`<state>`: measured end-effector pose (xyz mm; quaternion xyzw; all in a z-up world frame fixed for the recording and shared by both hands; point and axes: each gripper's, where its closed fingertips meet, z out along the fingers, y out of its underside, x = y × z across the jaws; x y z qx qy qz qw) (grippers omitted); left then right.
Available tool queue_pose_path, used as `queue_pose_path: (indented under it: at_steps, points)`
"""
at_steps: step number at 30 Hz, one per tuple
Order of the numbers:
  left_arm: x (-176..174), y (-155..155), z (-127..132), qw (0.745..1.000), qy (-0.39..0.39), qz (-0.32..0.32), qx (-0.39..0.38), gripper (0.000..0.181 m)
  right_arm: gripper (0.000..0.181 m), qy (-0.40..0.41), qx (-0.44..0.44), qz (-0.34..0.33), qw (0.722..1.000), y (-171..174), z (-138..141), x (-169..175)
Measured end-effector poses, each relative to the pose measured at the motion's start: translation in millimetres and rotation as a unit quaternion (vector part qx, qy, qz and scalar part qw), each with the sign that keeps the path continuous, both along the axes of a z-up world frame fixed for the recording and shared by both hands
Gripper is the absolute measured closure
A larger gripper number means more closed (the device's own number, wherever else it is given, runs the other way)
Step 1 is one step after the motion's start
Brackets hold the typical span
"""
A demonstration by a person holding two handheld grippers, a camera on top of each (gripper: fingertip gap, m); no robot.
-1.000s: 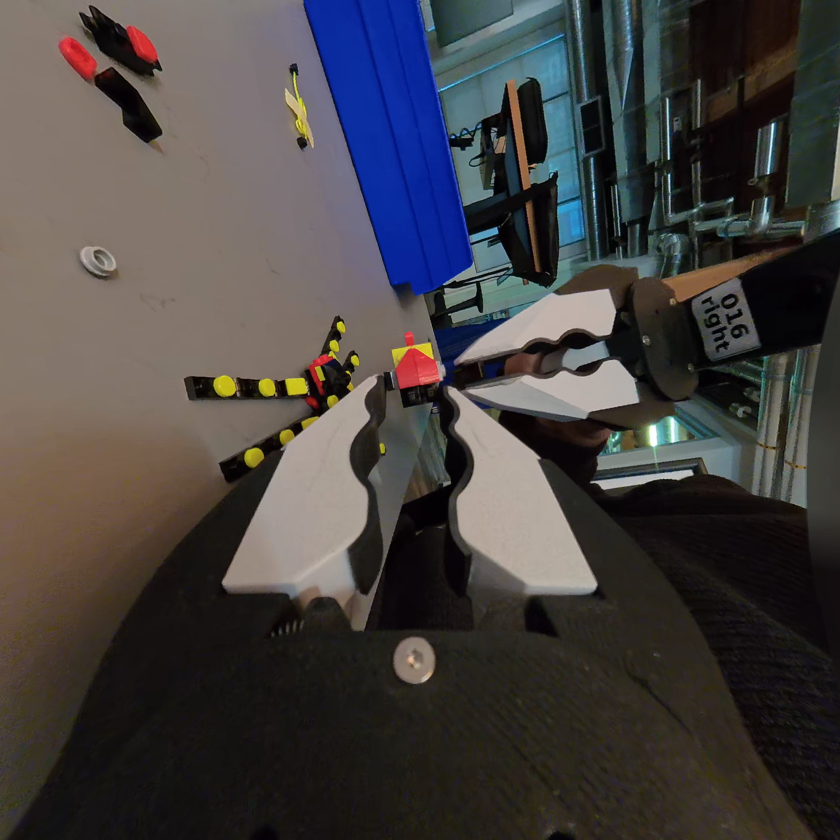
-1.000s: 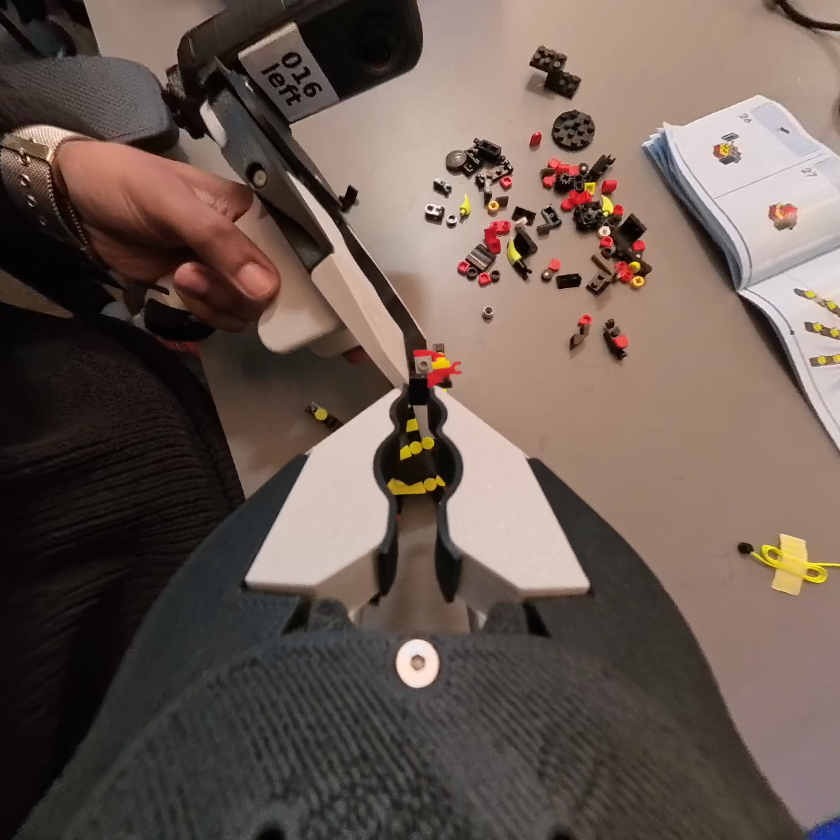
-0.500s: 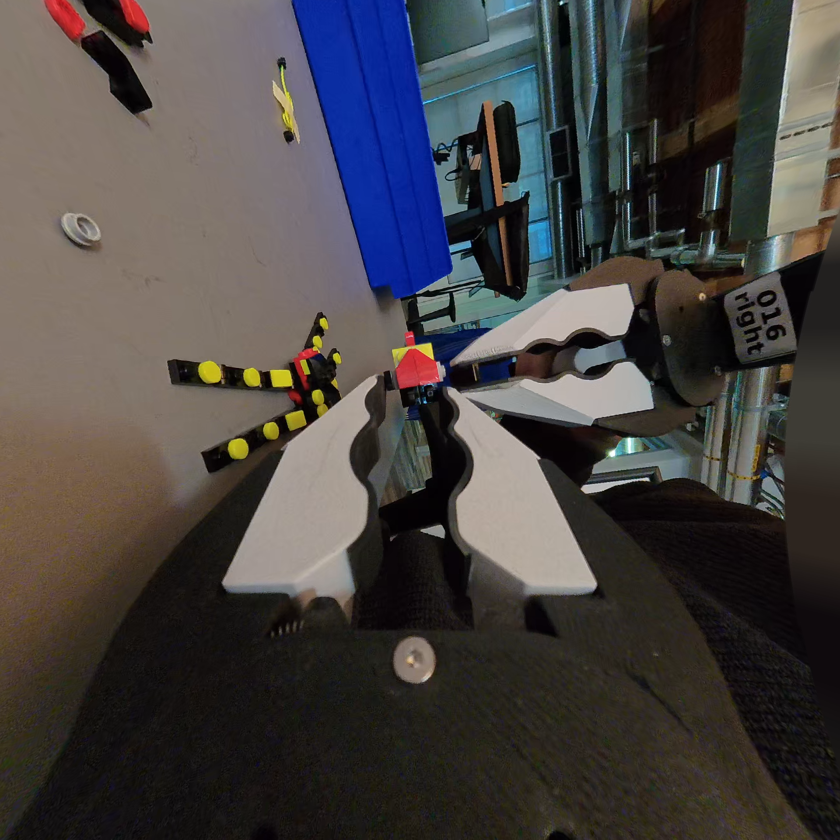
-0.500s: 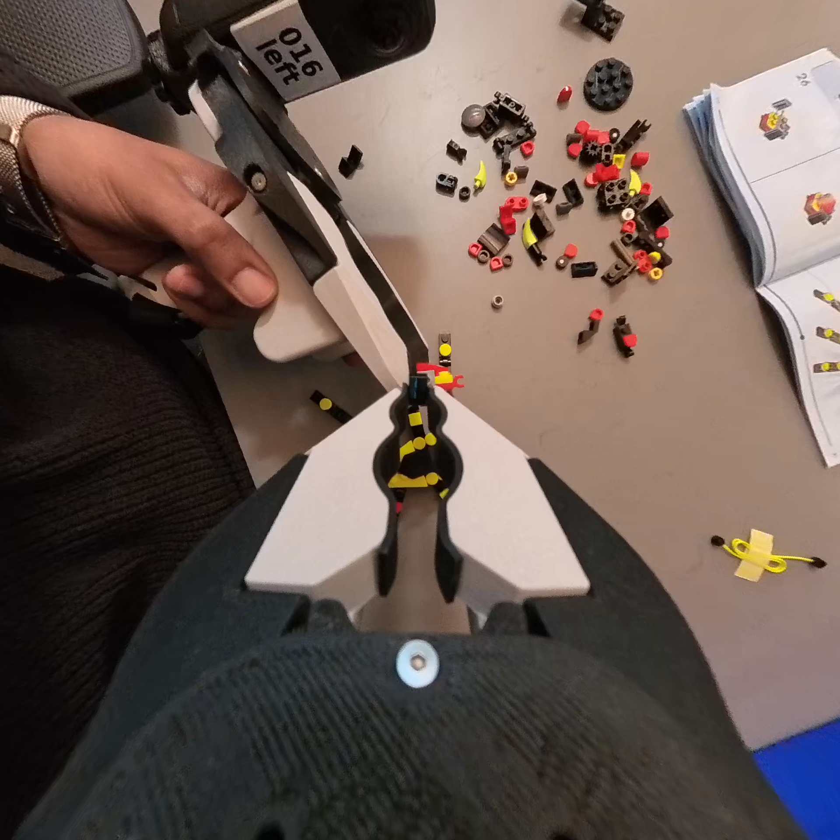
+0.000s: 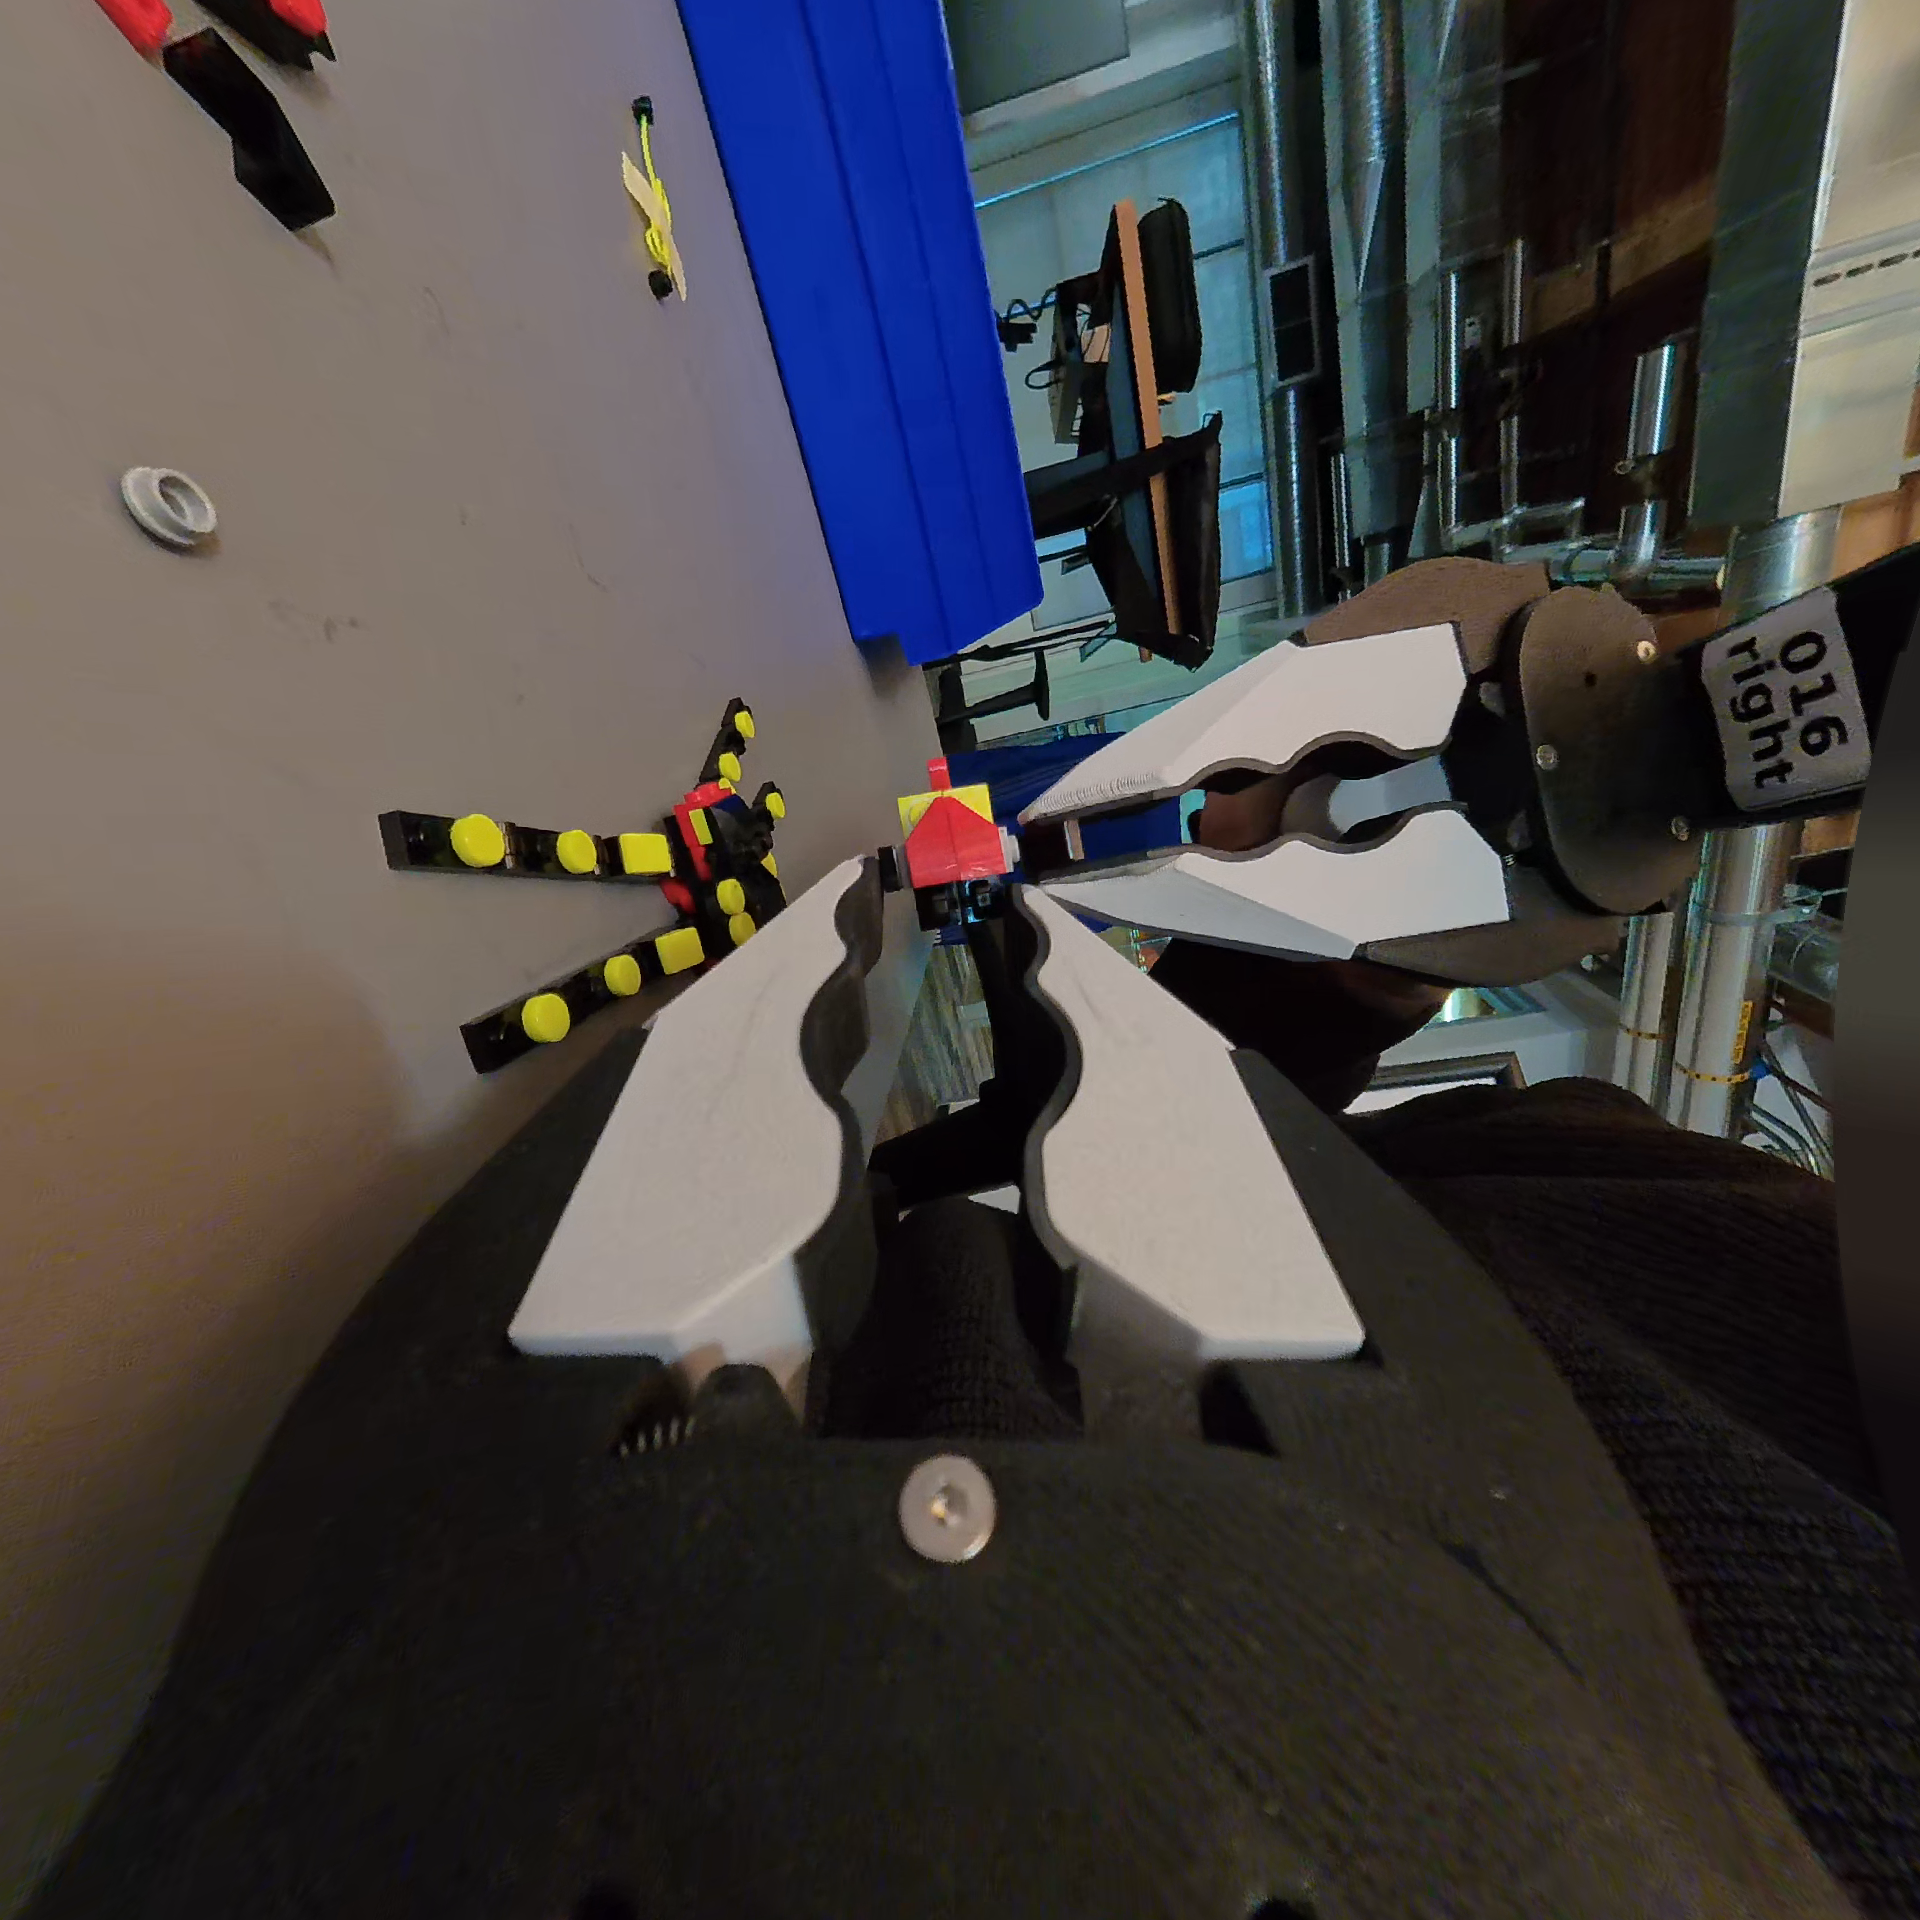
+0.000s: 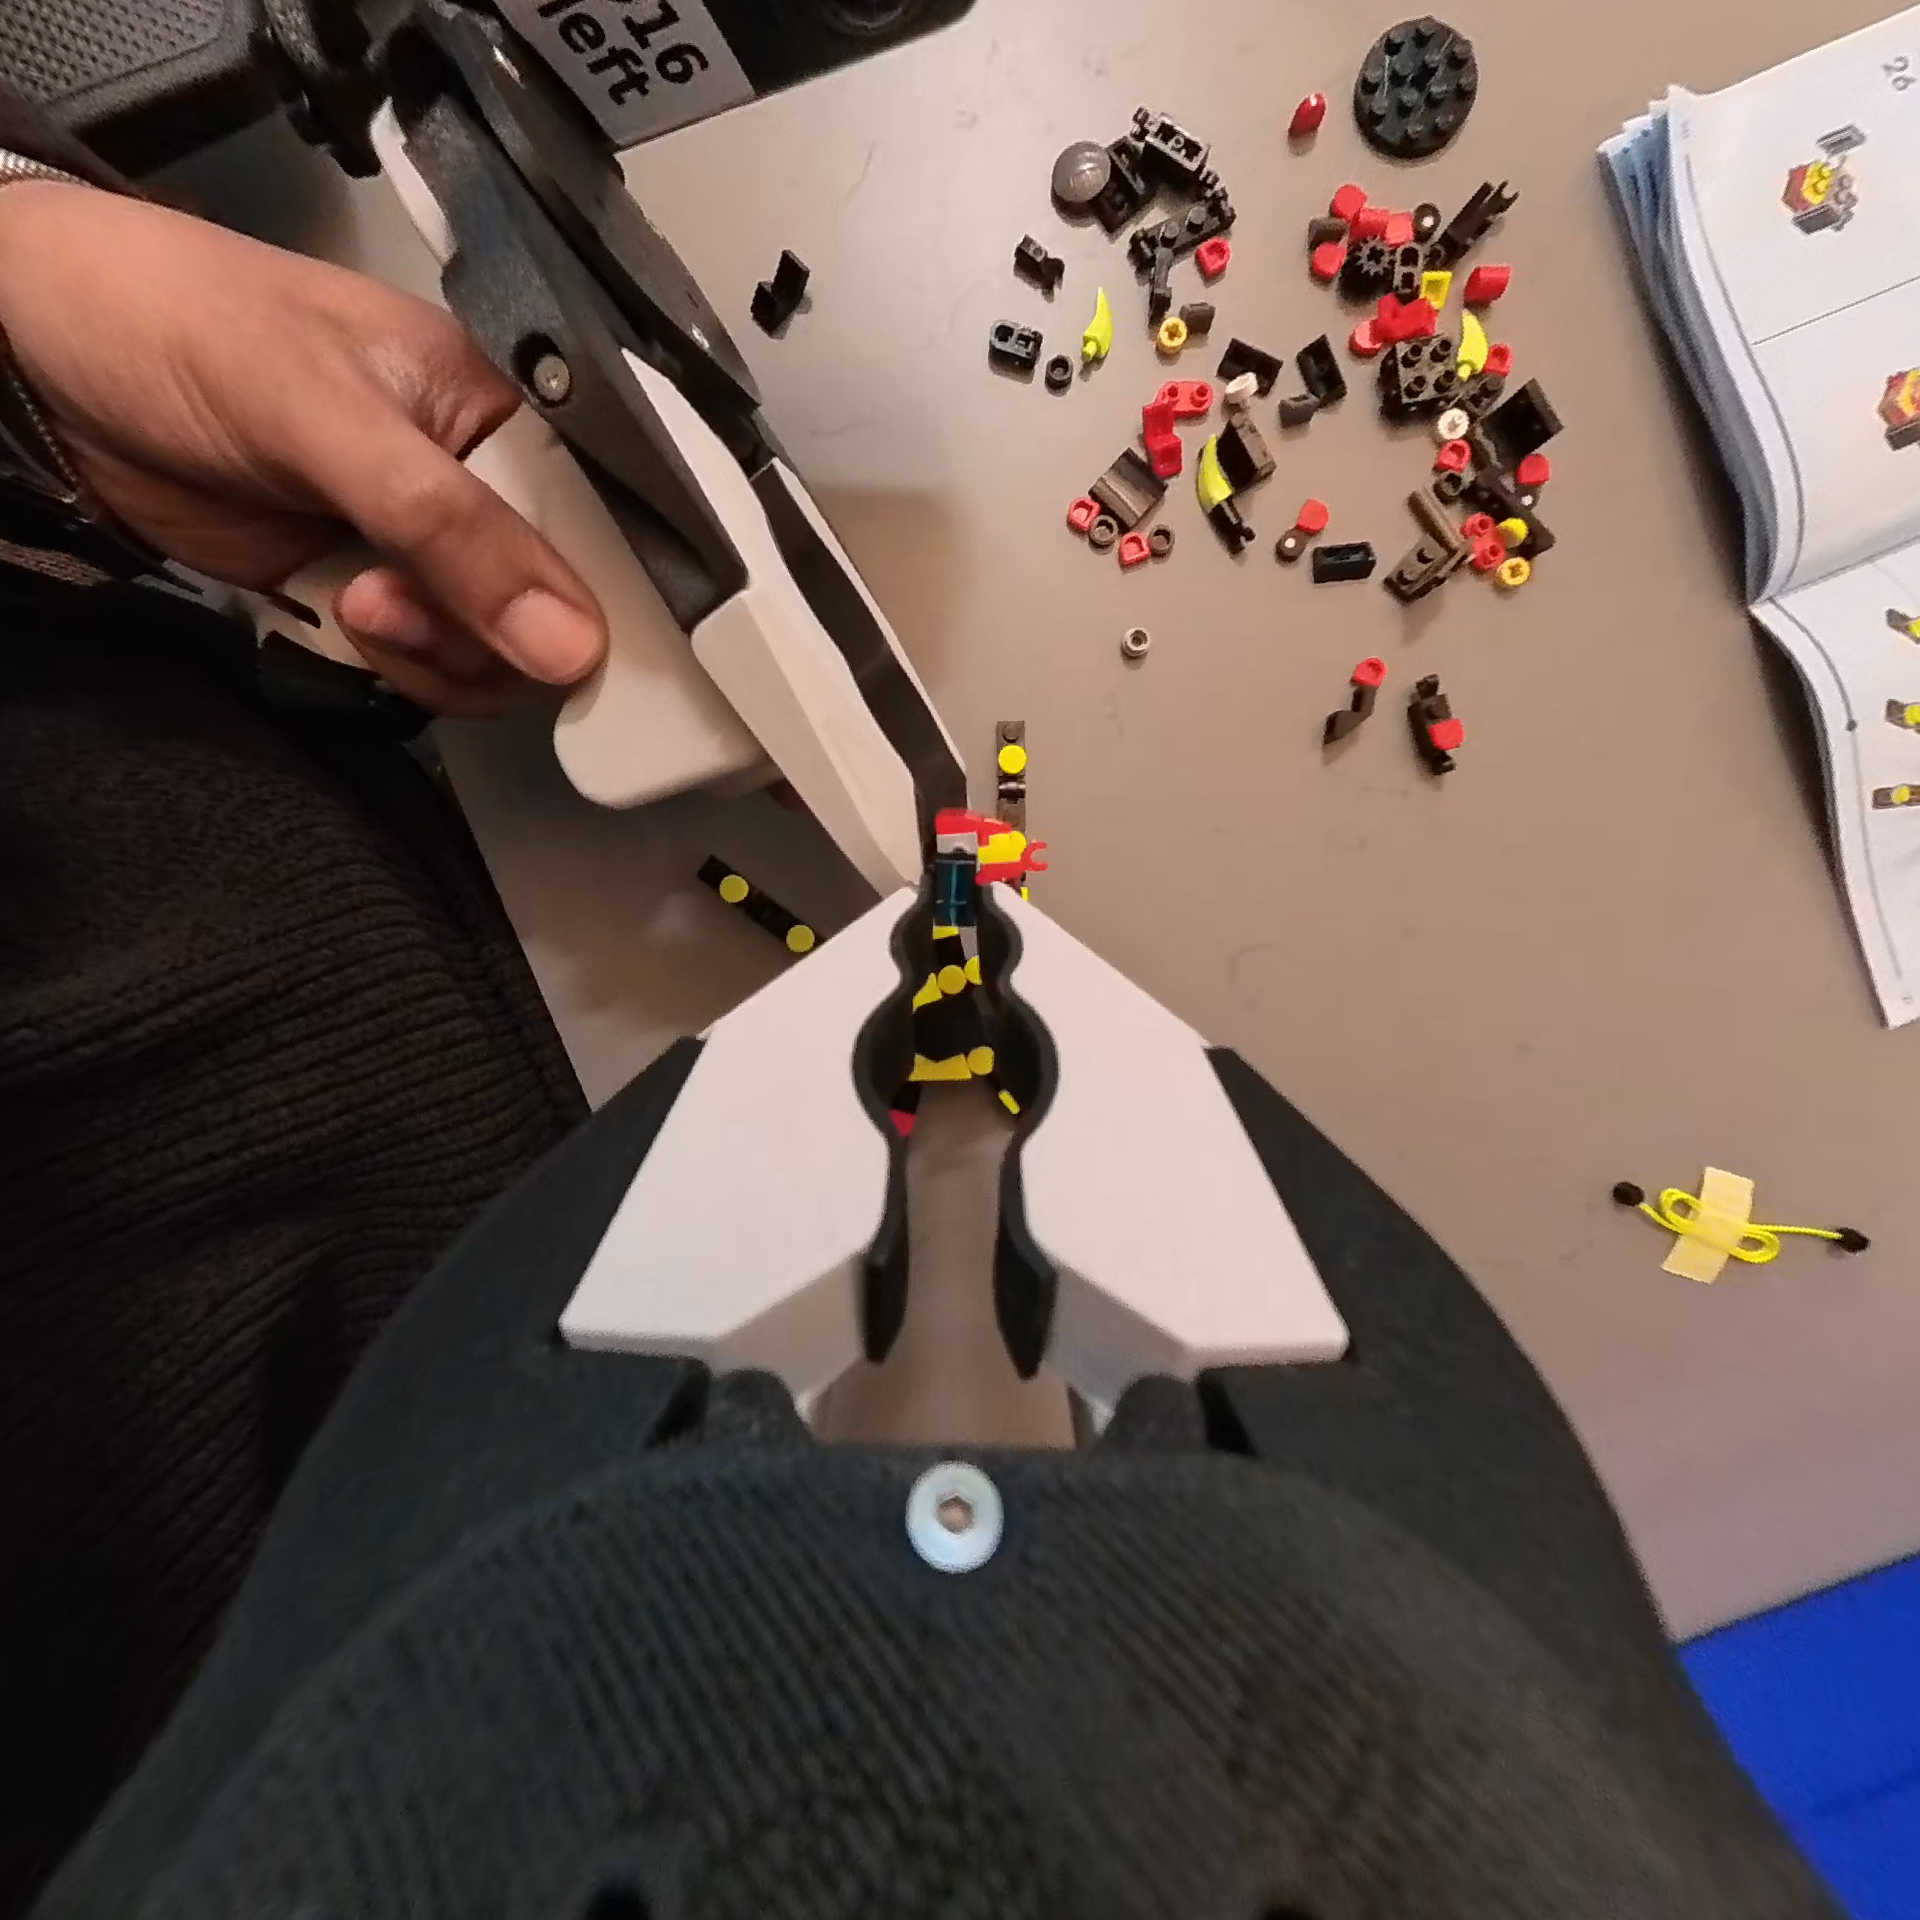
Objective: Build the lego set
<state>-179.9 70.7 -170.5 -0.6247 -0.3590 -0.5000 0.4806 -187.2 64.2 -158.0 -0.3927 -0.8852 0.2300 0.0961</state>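
My left gripper is shut on a small red and yellow lego sub-assembly and holds it above the grey table. My right gripper meets it from the side, tips closed on a small dark blue piece at the sub-assembly's base. The right gripper also shows in the left wrist view. The left gripper shows in the right wrist view, held by a hand. A black model with yellow-studded legs lies on the table below, partly hidden by my fingers.
A pile of loose red, black and yellow pieces lies beyond, with an open instruction booklet to its right. A yellow string with tape, a grey ring and a blue bin are also on the table.
Both grippers have drifted together over the table, staying joined at the small sub-assembly. The right tips now sit closer against its base. Neither grip has opened.
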Motion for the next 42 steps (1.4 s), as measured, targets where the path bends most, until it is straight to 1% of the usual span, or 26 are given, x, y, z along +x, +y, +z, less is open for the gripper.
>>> queue_pose_path:
  at_steps: [1,14,18,21,25,28,31,34,38,40,42]
  points:
    - [0.1,0.0,-0.2,1.0,0.0,0.0,0.0,0.162,0.176,0.0,0.002,0.001,1.0,0.1,-0.2,0.1]
    - [-0.4,-0.7,-0.7,1.0,-0.016,-0.001,0.002,0.162,0.174,0.003,0.002,0.004,1.0,-0.4,-1.2,-1.3]
    - [-2.3,-1.2,2.8,1.0,-0.024,0.002,0.012,0.161,0.174,0.01,-0.002,0.005,1.0,1.3,1.5,-2.6]
    - [-9.3,-3.5,3.8,1.0,-0.022,0.016,0.014,0.161,0.173,0.041,0.004,-0.012,0.999,17.3,11.5,-9.9]
    - [-20.6,-7.7,5.6,0.999,-0.022,0.033,0.018,0.161,0.172,0.101,-0.015,-0.052,0.993,44.7,27.7,-18.8]
    - [-23.9,-8.6,6.1,0.999,-0.026,0.037,0.021,0.162,0.174,0.121,-0.051,-0.074,0.988,55.2,27.5,-15.7]
    - [-22.9,-7.1,5.3,0.999,-0.03,0.035,0.022,0.162,0.175,0.132,-0.103,-0.08,0.983,50.9,21.5,-10.5]
    - [-19.5,-4.9,7.0,0.998,-0.04,0.029,0.029,0.161,0.174,0.144,-0.129,-0.071,0.979,42.7,18.6,-8.9]
    - [-17.2,-3.7,9.5,0.998,-0.053,0.023,0.038,0.161,0.173,0.172,-0.134,-0.022,0.976,25.4,21.0,-7.0]
    - [-17.7,-3.8,10.2,0.997,-0.058,0.024,0.041,0.16,0.174,0.178,-0.131,-0.01,0.975,21.2,16.9,-6.4]
    - [-18.3,-4.1,11.9,0.996,-0.069,0.025,0.048,0.16,0.172,0.171,-0.145,-0.009,0.974,16.5,11.7,-5.8]
